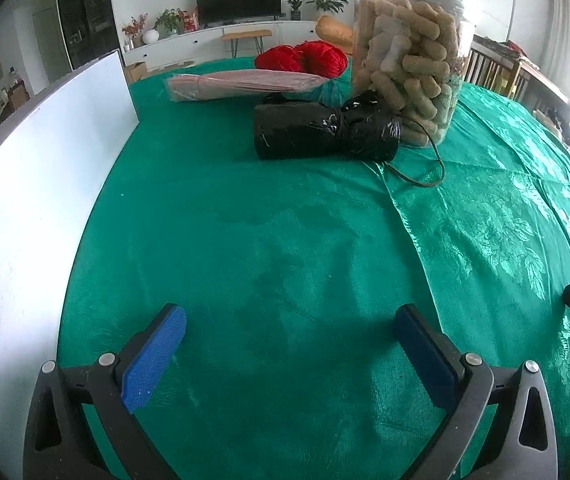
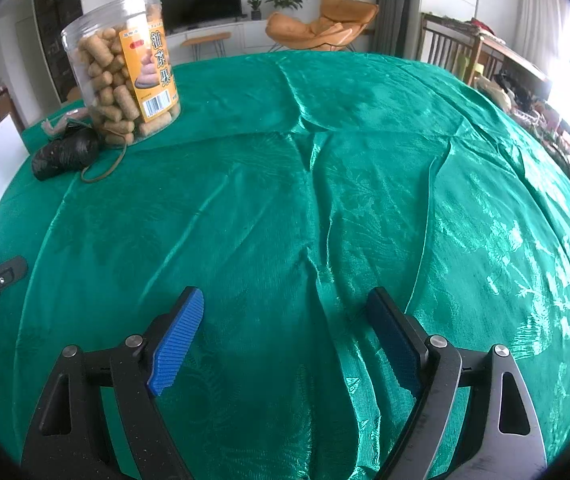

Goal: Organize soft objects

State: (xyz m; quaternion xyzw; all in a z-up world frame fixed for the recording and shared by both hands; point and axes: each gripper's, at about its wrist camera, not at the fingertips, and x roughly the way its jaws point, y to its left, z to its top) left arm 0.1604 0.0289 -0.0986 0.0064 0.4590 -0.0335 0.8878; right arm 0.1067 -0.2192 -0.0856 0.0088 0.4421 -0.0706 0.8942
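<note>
Soft objects sit together at the far left of the table: a black plastic roll [image 1: 325, 130] lying on its side, a pink folded bundle [image 1: 241, 85] behind it, and red yarn [image 1: 301, 58] further back. A clear snack jar [image 1: 409, 68] stands upright just beside the black roll, touching or nearly touching its right end, and a thin dark cord [image 1: 417, 176] loops from the roll onto the green tablecloth [image 1: 285, 240]. A white board [image 1: 37, 184] stands along the left edge.

The left gripper [image 1: 289, 352] hangs low over bare cloth with its blue pads wide apart and nothing between them. The right gripper [image 2: 285, 340] likewise has its jaws spread wide over a wrinkle in the cloth, holding nothing. Both are well apart from the pile.

The step in hand looks like an approach to the first soft item, most likely the black roll, since it lies nearest. To do it well, the left gripper should come in across the roll's short axis, near its middle, so the pads close on its rounded sides rather than its ends. The plastic will probably compress and slip, so a firm, centred squeeze suits it. The jar is the hazard: a push from the left could knock it, and the trailing cord may drag or snag. Lifting straight up before moving sideways would keep both clear.
</note>
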